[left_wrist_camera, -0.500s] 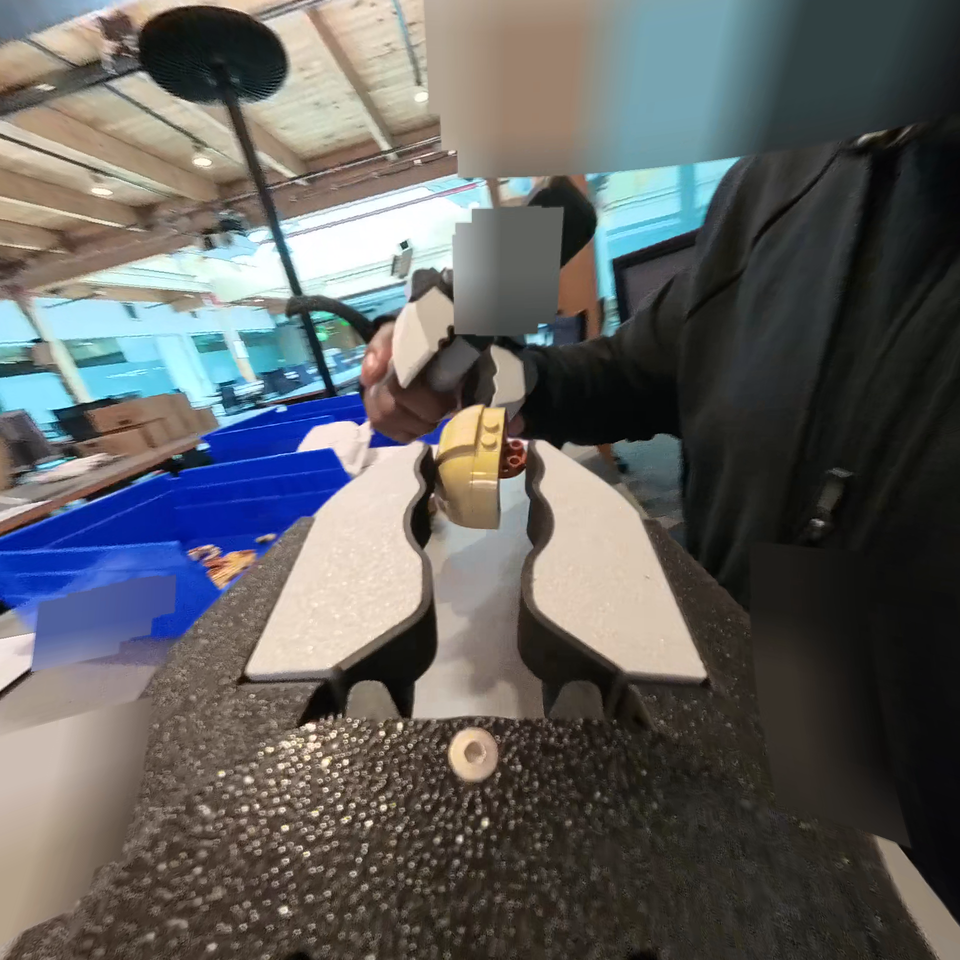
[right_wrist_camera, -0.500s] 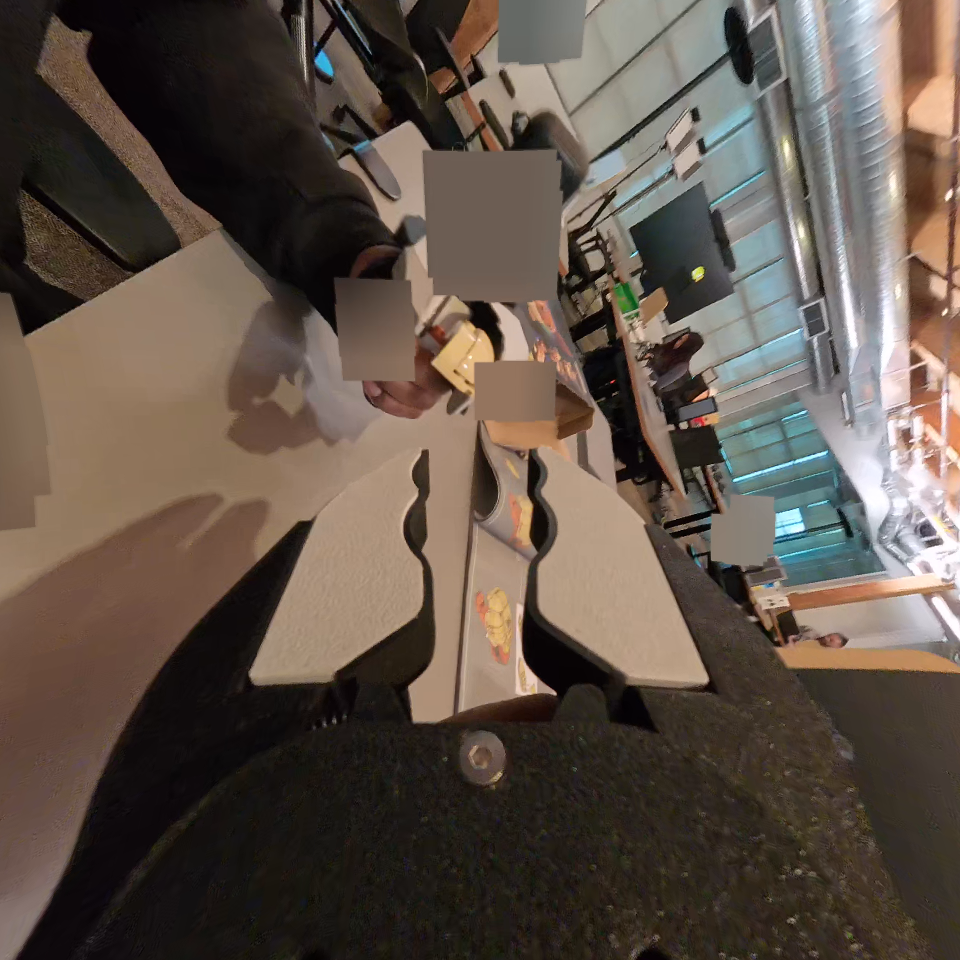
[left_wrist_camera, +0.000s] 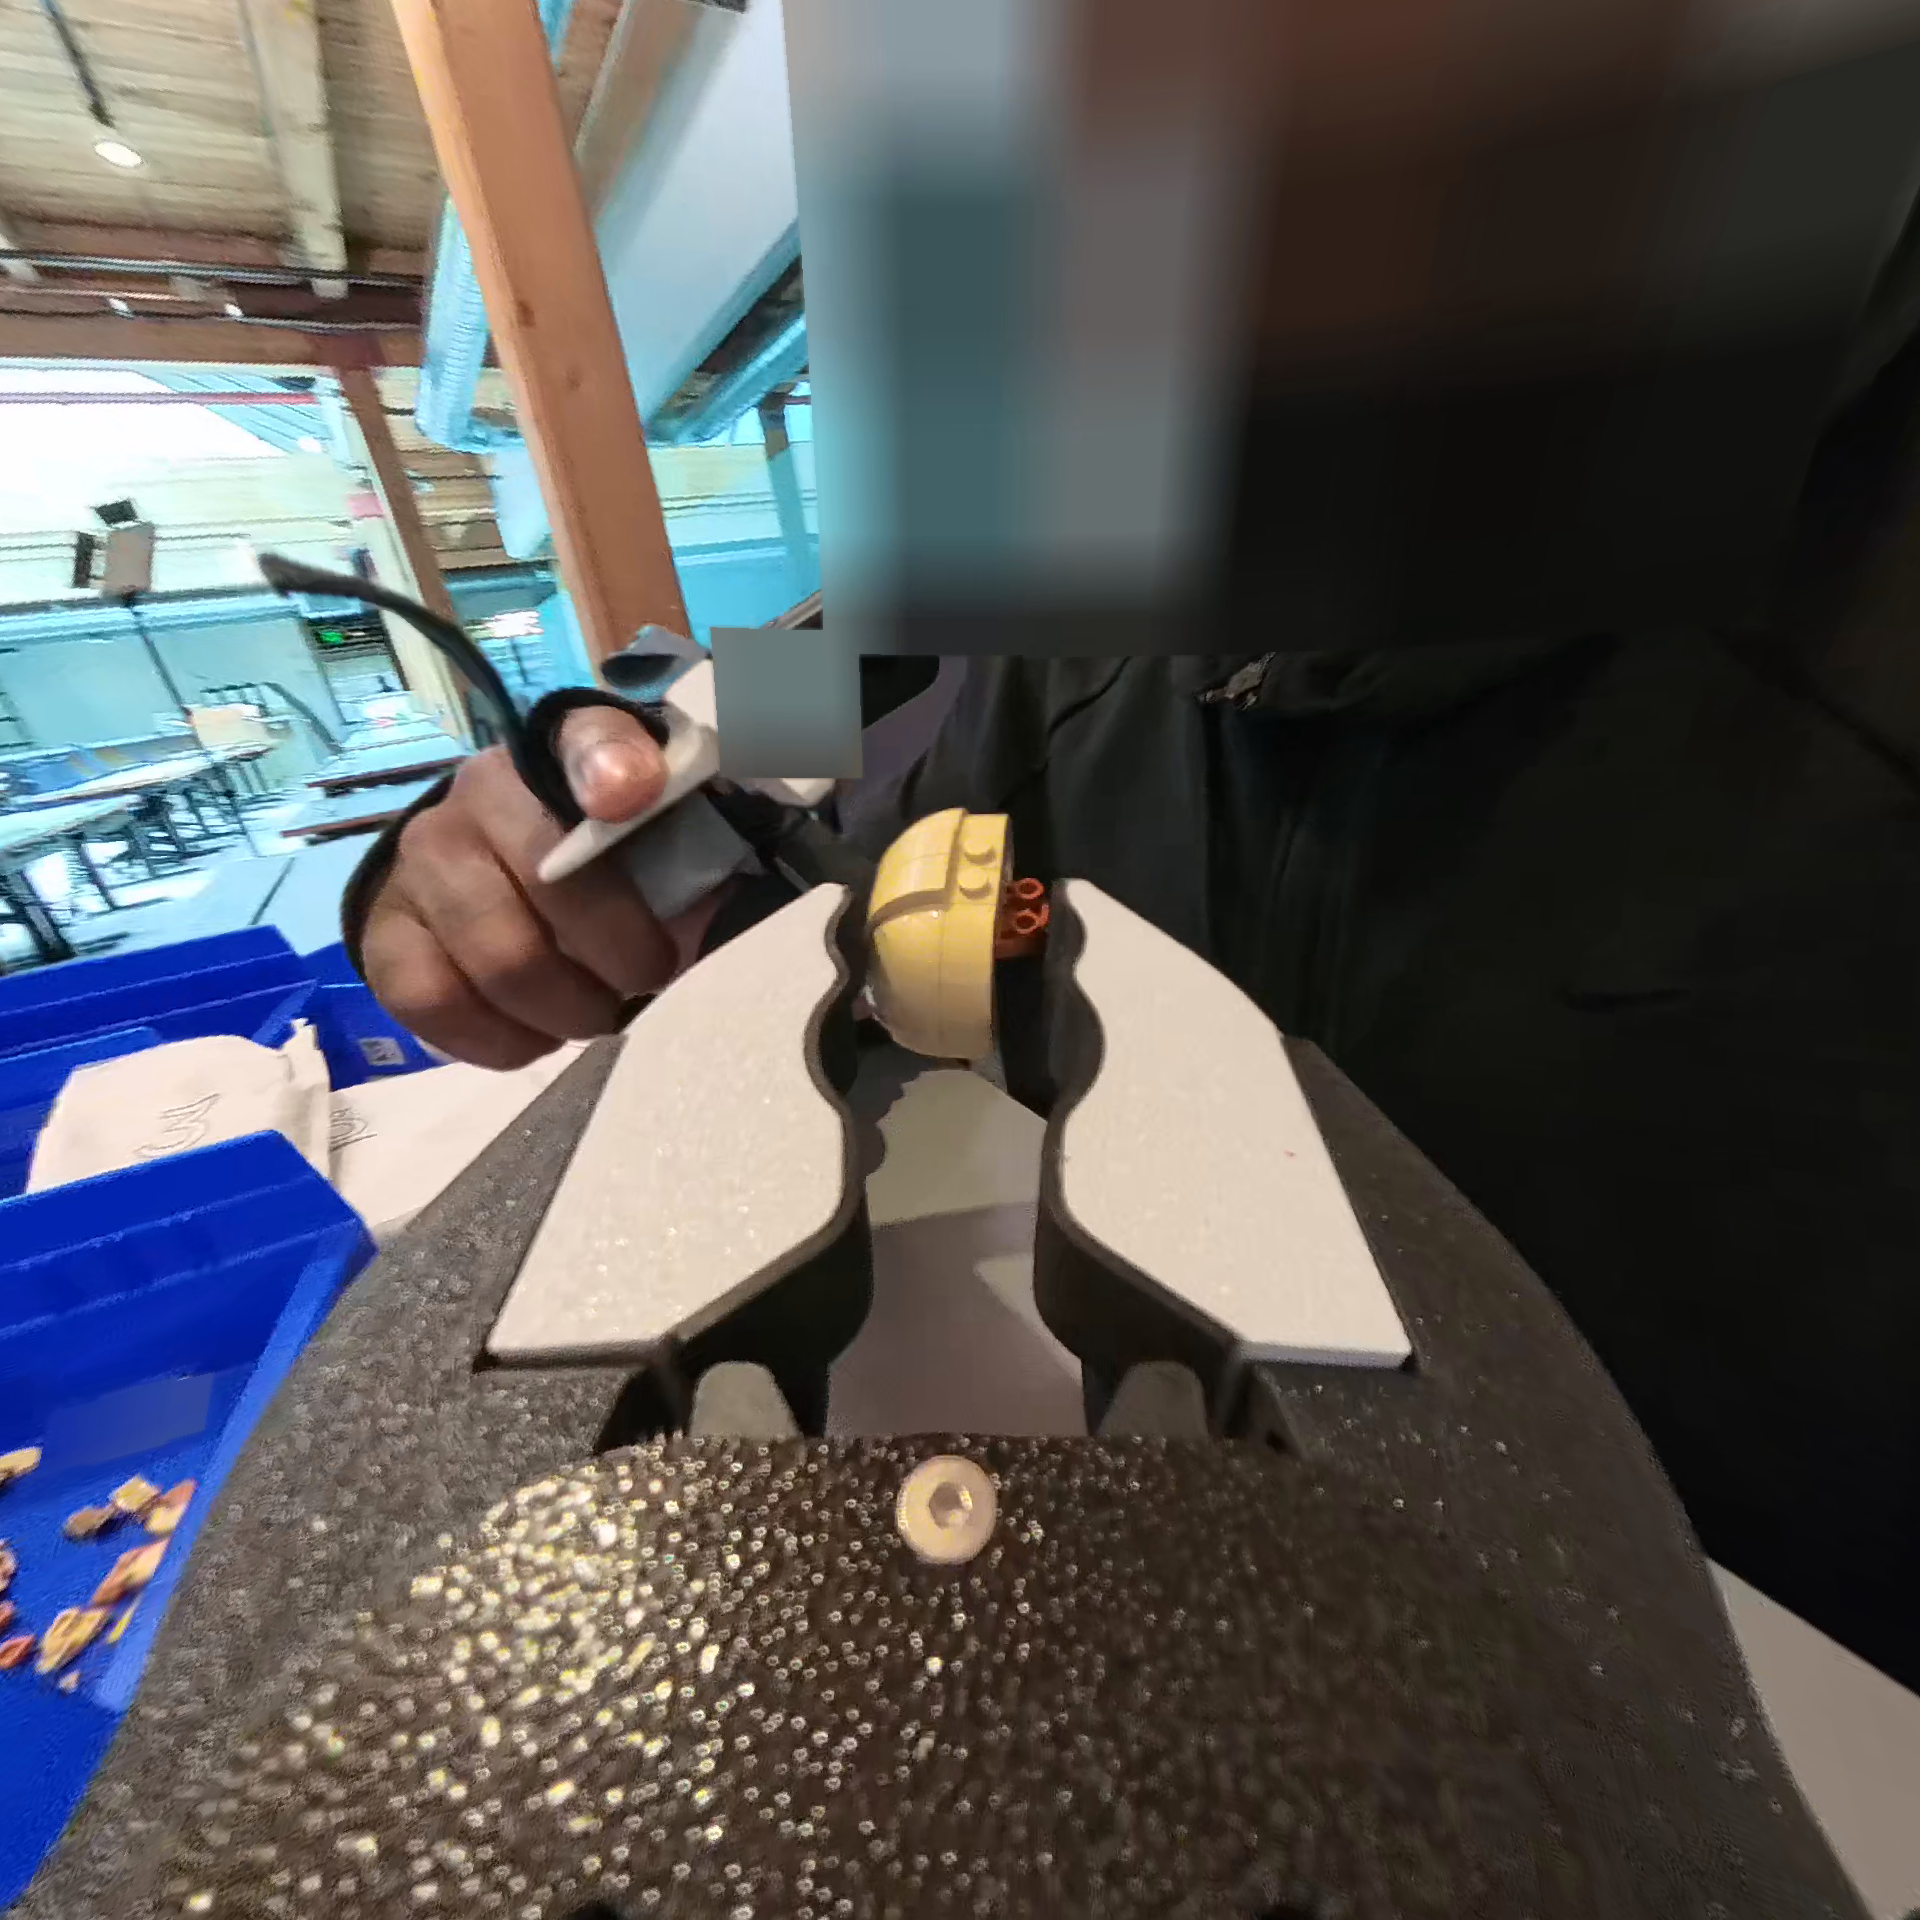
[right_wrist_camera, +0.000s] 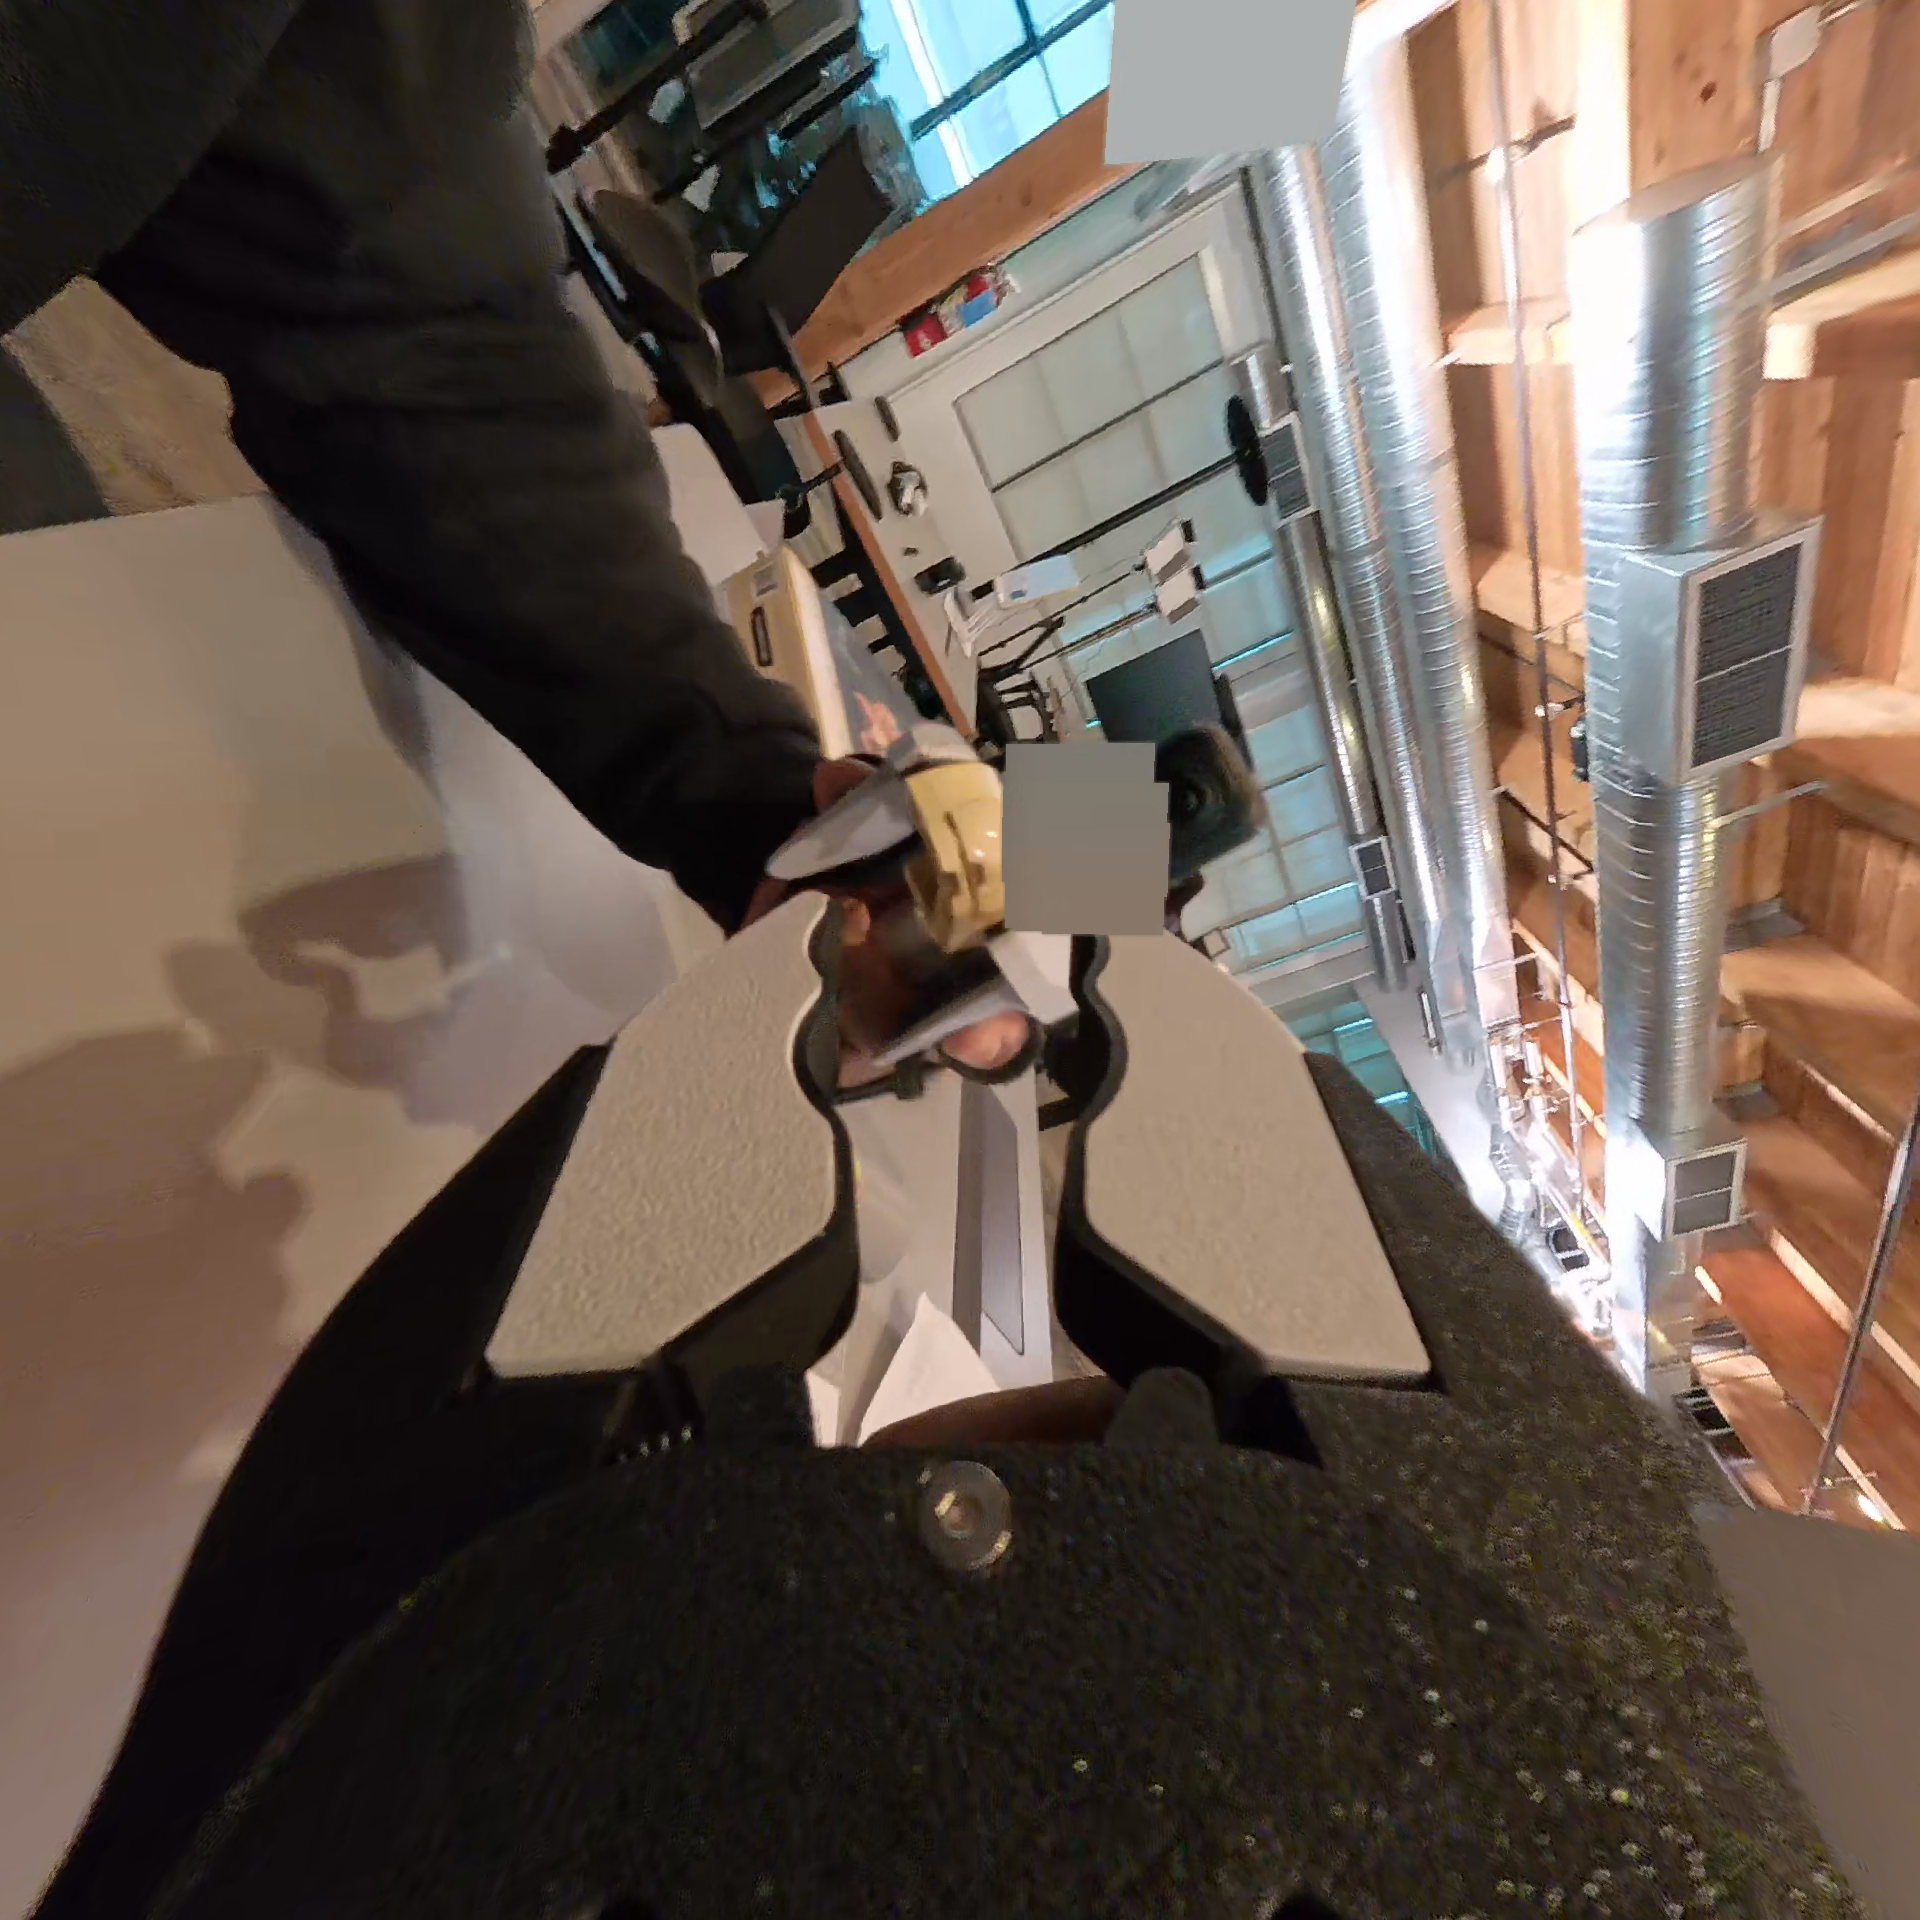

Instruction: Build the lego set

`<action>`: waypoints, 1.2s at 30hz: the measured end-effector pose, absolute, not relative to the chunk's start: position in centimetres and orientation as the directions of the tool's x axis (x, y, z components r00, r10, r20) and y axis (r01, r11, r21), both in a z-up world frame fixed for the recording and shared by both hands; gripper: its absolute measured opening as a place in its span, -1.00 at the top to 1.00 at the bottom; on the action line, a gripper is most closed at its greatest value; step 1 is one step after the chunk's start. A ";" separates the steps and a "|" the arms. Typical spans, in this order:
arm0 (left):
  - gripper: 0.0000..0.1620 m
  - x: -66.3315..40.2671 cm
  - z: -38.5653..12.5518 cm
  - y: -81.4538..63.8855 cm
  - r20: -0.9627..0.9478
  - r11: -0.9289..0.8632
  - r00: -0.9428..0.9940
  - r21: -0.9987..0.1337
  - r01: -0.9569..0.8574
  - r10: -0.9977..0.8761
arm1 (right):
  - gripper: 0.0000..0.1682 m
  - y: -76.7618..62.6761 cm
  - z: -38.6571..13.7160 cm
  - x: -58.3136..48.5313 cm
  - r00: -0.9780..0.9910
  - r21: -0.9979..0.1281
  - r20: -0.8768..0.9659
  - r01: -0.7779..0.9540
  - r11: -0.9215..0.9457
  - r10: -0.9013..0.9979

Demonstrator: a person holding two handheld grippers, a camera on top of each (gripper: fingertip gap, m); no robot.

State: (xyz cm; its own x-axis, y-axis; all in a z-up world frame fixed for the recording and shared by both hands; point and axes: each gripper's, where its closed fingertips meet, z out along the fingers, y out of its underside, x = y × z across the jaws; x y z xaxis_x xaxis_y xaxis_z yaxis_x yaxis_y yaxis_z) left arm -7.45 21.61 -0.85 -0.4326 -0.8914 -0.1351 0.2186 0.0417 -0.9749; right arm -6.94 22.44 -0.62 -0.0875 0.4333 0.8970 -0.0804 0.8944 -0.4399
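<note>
My left gripper is shut on a tan rounded lego assembly with a small orange piece on its right side, held up in the air in front of the person's dark jacket. The right gripper, held in a hand, shows just left of and behind the assembly in the left wrist view. In the right wrist view my right gripper is open and empty. Its tips are close below the tan assembly, which sits between the left gripper's grey fingers.
Blue bins stand at the left, one with small orange and tan pieces in it. White paper bags lie among them. A white table lies below. The person's dark jacket fills the right. Only a small space, under 4 cm, lies between the two pairs of fingers.
Both views have swung upward. The right gripper has come much closer to the tan assembly. The left gripper still holds the assembly.
</note>
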 end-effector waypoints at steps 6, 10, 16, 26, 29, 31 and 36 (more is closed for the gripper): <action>0.59 -6.5 -0.1 23.3 -0.121 0.024 -0.502 -0.981 0.194 -0.856 | 0.50 23.3 0.1 -6.5 -0.062 -0.424 0.905 -0.062 0.903 0.421; 0.59 -6.2 -0.7 23.8 -0.079 -0.006 -0.524 -0.988 0.157 -0.848 | 0.50 23.4 0.7 -6.4 -0.047 -0.415 0.910 -0.064 0.907 0.413; 0.59 -6.2 -0.5 24.1 -0.051 -0.044 -0.534 -0.985 0.164 -0.844 | 0.55 23.6 0.4 -6.7 -0.060 -0.415 0.910 -0.060 0.908 0.411; 0.59 -6.0 -0.3 24.2 -0.036 -0.068 -0.539 -0.983 0.173 -0.842 | 0.71 23.8 0.2 -6.9 -0.042 -0.412 0.911 -0.054 0.910 0.410; 0.59 -5.9 -0.3 24.3 -0.034 -0.079 -0.536 -0.979 0.186 -0.844 | 0.76 24.1 0.5 -6.9 -0.020 -0.418 0.909 -0.060 0.907 0.417; 0.59 -5.9 -0.2 24.5 -0.028 -0.094 -0.537 -0.975 0.199 -0.843 | 0.77 24.2 0.6 -6.9 -0.010 -0.416 0.909 -0.059 0.907 0.417; 0.59 -5.9 -0.3 24.6 -0.024 -0.106 -0.539 -0.973 0.207 -0.842 | 0.78 24.4 0.6 -6.9 -0.008 -0.420 0.907 -0.064 0.905 0.421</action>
State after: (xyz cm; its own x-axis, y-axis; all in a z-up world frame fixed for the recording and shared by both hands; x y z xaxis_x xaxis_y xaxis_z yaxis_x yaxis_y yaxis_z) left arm -5.90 24.59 -0.26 -0.5391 -0.8419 -0.0235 0.2073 -0.1055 -0.9726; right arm -6.92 24.38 0.55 -0.0083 0.4207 0.9072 -0.0640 0.9051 -0.4204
